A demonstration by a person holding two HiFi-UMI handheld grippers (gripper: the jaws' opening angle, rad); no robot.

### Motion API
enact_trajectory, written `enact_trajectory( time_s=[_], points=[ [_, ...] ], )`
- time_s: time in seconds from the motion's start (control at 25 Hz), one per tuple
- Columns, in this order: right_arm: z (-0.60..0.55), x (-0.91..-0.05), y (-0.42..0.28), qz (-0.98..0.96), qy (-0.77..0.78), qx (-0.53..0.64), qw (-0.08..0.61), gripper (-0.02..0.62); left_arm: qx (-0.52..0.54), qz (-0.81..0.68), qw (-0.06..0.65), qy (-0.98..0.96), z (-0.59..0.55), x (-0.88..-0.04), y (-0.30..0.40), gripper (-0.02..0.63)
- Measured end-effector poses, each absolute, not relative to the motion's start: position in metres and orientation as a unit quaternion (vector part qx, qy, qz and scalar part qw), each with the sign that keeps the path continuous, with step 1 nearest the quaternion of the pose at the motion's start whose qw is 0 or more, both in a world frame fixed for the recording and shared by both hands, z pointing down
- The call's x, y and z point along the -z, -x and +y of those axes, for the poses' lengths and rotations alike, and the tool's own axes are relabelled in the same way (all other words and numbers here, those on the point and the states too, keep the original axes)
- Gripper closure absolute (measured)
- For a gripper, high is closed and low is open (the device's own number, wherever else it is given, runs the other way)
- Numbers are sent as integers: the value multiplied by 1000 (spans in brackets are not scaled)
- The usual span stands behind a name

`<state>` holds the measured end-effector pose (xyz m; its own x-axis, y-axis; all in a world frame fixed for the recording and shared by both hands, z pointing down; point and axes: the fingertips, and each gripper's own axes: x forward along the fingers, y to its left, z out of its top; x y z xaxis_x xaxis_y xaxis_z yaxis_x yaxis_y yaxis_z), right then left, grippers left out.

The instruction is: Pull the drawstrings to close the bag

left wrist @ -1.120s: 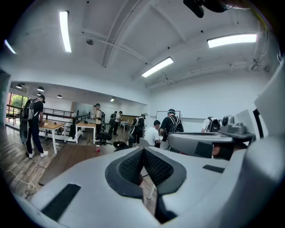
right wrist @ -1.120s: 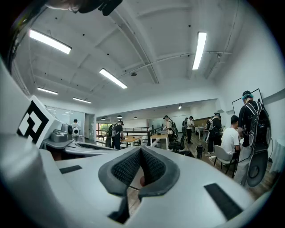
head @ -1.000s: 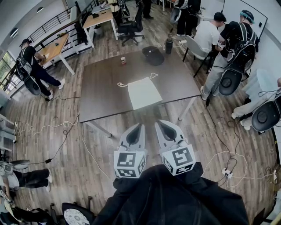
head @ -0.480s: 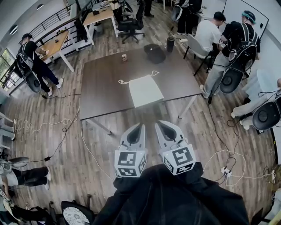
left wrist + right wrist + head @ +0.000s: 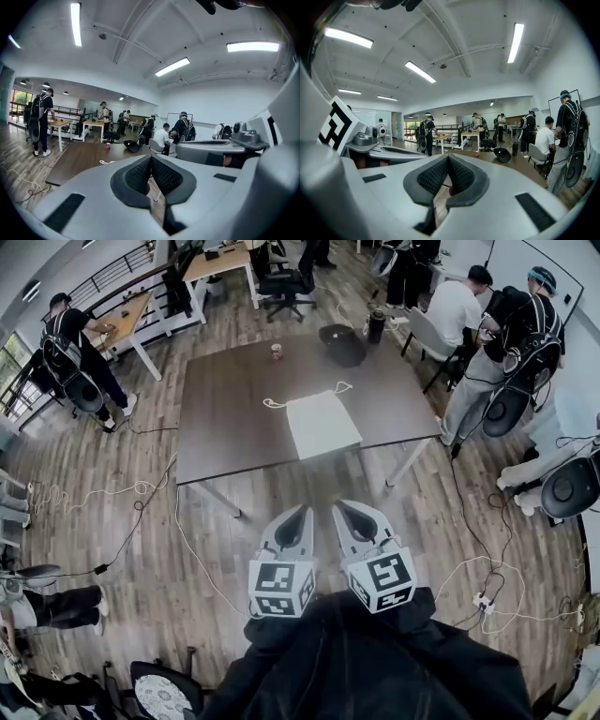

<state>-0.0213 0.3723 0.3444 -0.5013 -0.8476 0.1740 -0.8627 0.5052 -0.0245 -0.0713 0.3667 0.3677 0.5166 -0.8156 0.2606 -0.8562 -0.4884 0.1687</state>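
Fingers (image 5: 140, 174) of the left gripper (image 5: 300, 514) are pressed together with nothing between them. The right gripper (image 5: 341, 510) just beside it is closed and empty too. Both hang side by side above the wooden floor (image 5: 150, 596), close to the person's dark jacket (image 5: 375, 662). Well ahead of the fingers, a white drawstring bag (image 5: 322, 424) lies flat on a dark surface (image 5: 225, 427). Its drawstrings (image 5: 274, 404) trail loose from the edge farthest from the fingers. Beyond the bag sit a black cap (image 5: 342, 343) and a small cup (image 5: 277, 351).
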Motion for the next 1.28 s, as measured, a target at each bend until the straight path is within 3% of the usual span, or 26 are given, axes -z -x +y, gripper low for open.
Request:
enact_trajectory(
  time_s=[0.44, 0.76, 1.28],
  points=[
    [380, -376, 66, -867, -483, -73, 100, 573, -78, -492, 170, -850, 371, -398, 117, 574],
    [351, -394, 47, -860, -493, -84, 101, 572, -89, -489, 181, -849, 346, -420, 103, 574],
    [181, -389, 6, -864, -492, -83, 65, 573, -104, -505, 172, -840, 175, -427, 71, 574]
  ],
)
